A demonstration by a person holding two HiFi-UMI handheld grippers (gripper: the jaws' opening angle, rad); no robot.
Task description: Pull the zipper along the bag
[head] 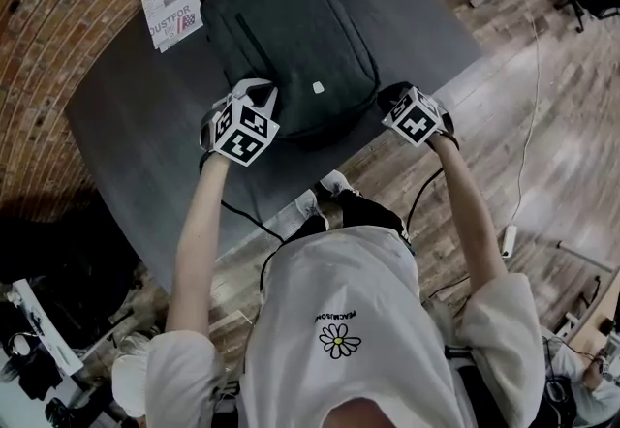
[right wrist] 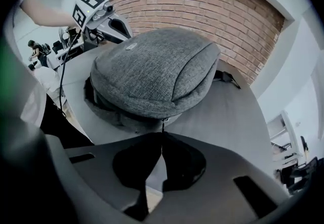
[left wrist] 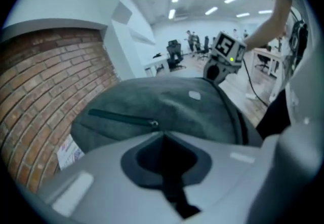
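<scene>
Fabric of a dark grey weave covers the bag (head: 291, 39), which is rounded like a shell and lies flat on a smooth dark bench (head: 126, 126) in the head view. A printed booklet (head: 172, 8) lies by its far-left corner. Both bare forearms reach straight out, the left gripper (head: 250, 102) at the bag's near-left edge and the right gripper (head: 397, 102) at its near-right corner.

In the left gripper view the jaws are clenched together, tips just under the slider of a straight pocket zipper (left wrist: 121, 117). Whether they pinch it I cannot tell. A brick wall (left wrist: 45, 91) stands behind.

The right gripper view shows a coarse heathered weave. A thin zipper pull (right wrist: 162, 126) hangs from the bag's seam, nipped in the closed jaws.
</scene>
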